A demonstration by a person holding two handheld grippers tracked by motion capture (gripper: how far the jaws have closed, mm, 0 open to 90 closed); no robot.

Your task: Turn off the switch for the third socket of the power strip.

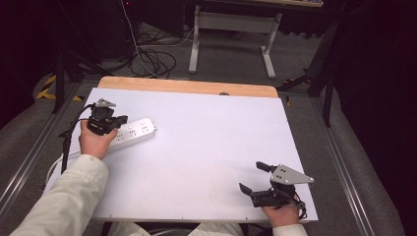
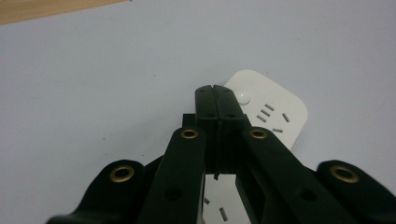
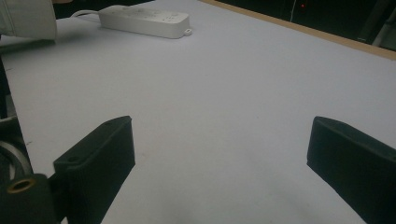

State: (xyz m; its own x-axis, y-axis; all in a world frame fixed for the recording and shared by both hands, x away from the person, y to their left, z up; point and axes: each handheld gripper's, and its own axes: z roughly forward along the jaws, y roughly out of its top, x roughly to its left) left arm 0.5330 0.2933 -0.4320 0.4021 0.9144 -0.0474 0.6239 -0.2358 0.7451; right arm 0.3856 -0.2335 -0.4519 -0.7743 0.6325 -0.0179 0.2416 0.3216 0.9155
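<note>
Here the left gripper (image 1: pixel 116 124) hangs right over the white power strip (image 1: pixel 133 133), its jaws pressed together with nothing between them. In the left gripper view the closed tips sit just beside the round switch button (image 2: pixel 243 97) at the strip's rounded end, so a press with the shut tips looks like the work in hand; whether they already touch the casing I cannot tell from this angle.

The strip lies on the white table (image 1: pixel 206 147) at its left side, long axis running left to right with a slight tilt, and its cord (image 1: pixel 63 158) trails off toward the table's left edge. It is directly under the left hand (image 1: pixel 96 140) and well apart from the right gripper (image 1: pixel 254 178), which rests near the front right corner with its jaws spread wide and empty (plainly the idle one).

Much of the strip's near half is hidden under the gripper's body.
</note>
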